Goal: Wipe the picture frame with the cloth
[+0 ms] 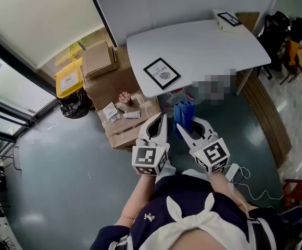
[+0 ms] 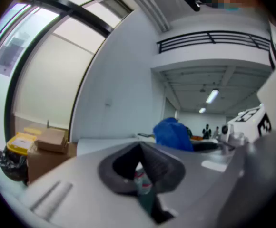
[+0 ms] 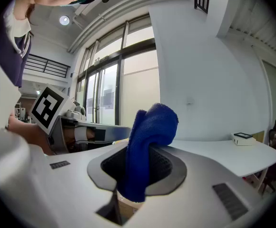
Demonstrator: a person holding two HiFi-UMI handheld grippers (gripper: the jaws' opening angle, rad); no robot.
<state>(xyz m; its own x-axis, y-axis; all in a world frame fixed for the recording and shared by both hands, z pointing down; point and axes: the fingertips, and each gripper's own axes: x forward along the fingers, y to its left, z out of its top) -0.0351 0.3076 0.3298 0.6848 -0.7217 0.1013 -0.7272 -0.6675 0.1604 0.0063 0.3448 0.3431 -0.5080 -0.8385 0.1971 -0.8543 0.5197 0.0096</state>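
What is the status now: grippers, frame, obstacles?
Left gripper shut, empty. Right gripper jaws shut on blue terry cloth. Black-framed picture flat on white table, not yet touched. Nothing lies on it.

Counted on inspection: two grippers, the left gripper and the right gripper. One blue cloth. One picture frame. One white table. One small white box. One yellow bin. Cardboard boxes: at least two; exact number not determinable.
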